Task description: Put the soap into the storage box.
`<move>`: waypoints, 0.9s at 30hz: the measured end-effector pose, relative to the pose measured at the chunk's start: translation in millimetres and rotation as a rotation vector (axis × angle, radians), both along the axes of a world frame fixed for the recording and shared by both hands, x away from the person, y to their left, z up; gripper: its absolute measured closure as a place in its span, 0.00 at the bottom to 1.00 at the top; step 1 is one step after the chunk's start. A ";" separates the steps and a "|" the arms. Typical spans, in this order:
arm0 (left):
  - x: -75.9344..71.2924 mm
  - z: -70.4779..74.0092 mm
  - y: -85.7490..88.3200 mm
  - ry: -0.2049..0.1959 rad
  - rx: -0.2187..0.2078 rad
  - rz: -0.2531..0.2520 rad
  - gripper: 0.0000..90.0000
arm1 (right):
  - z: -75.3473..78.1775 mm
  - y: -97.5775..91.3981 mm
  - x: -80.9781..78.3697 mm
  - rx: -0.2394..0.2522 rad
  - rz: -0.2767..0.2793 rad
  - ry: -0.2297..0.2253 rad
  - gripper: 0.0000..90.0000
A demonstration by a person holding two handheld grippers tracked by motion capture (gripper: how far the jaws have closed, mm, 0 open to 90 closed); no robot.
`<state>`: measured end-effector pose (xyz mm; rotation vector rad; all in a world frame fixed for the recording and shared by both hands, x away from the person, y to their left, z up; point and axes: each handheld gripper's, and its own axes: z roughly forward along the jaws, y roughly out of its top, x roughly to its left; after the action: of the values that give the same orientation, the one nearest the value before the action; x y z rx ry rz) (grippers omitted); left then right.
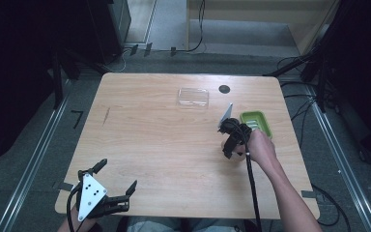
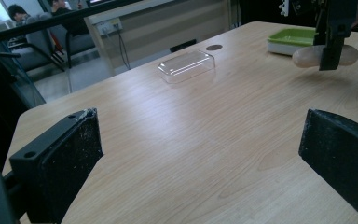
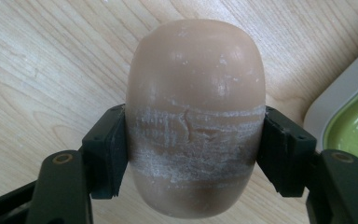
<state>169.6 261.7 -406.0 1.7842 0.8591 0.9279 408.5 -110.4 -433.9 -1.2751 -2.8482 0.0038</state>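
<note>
In the high view the right claw [image 1: 231, 143] sits just beside the near left corner of the green soap dish [image 1: 257, 123], and the person's hand and the claw's black body cover almost all of what it grips, so the bar is hard to make out from above. The right gripper view settles it: the jaws are clamped on a tan oval soap bar [image 3: 195, 116], one pad pressed to each long flank around its middle, where the surface is scuffed white. The bar's long axis runs away from the camera along the jaws, its rounded far end pointing out over the wood, and its near end is cut off by the bottom of the frame. Whether it rests on the table [image 1: 164, 145] or hangs clear of it cannot be told there; in the left gripper view the soap bar [image 2: 307, 55] shows lying level, long axis crosswise, in front of the soap dish [image 2: 292, 39], with a faint shadow beneath it. Only a corner of the dish enters the right gripper view, at the right edge. A clear plastic lid [image 1: 192, 97] lies further off, left of the dish and toward the table's far edge. The left claw [image 1: 117, 180] rests well apart from the dish, at the near left corner, jaws spread wide with nothing between them.
</note>
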 end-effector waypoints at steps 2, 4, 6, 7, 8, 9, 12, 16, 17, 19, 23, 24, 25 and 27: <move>0.0 0.0 0.0 0.000 0.000 0.000 0.00 | 1.7 -1.0 -0.3 -0.001 -0.001 0.003 0.37; 0.1 -0.1 -0.1 0.000 0.000 0.000 0.00 | 3.3 -2.6 -0.2 0.000 0.002 -0.001 0.37; 0.1 -0.1 -0.1 0.000 -0.002 0.001 0.00 | 5.7 -3.9 -0.4 0.000 -0.003 -0.002 0.37; 0.1 -0.1 -0.2 0.001 0.000 0.001 0.00 | 6.5 -5.1 -0.3 0.004 -0.001 -0.004 0.37; 0.1 -0.1 -0.2 0.001 0.000 0.000 0.00 | 7.3 -5.8 -0.6 0.008 -0.010 -0.005 0.37; 0.1 -0.2 -0.3 0.001 -0.001 0.000 0.00 | 8.3 -6.6 -0.6 0.009 -0.008 -0.007 0.37; 0.0 -0.2 -0.5 0.002 -0.001 0.001 0.00 | 11.1 -8.3 -0.9 0.009 -0.011 -0.004 0.37; 0.1 -0.3 -0.4 0.002 0.000 0.001 0.00 | 14.3 -11.4 -0.7 0.008 -0.011 -0.002 0.37; 0.1 -0.3 -0.4 0.001 0.000 0.002 0.00 | 14.9 -11.9 -0.6 0.005 -0.014 -0.001 0.37; 0.0 -0.3 -0.4 0.002 0.000 0.002 0.00 | 16.1 -13.6 -0.4 0.006 -0.016 -0.003 0.37; 0.0 -0.3 -0.4 0.002 0.001 0.003 0.00 | 18.5 -16.8 0.1 0.006 -0.019 -0.005 0.37; 0.0 -0.3 -0.4 0.002 0.001 0.003 0.00 | 19.4 -17.9 0.3 0.005 -0.019 -0.004 0.37; 0.0 -0.4 -0.5 0.002 0.001 0.003 0.00 | 19.8 -18.3 0.3 0.006 -0.021 -0.004 0.37; 0.0 -0.3 -0.4 0.003 0.004 0.003 0.00 | 21.3 -20.2 0.7 0.008 -0.026 -0.006 0.37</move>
<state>169.6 261.3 -406.4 1.7888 0.8625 0.9296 409.2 -130.7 -412.7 -1.3123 -2.8335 -0.0119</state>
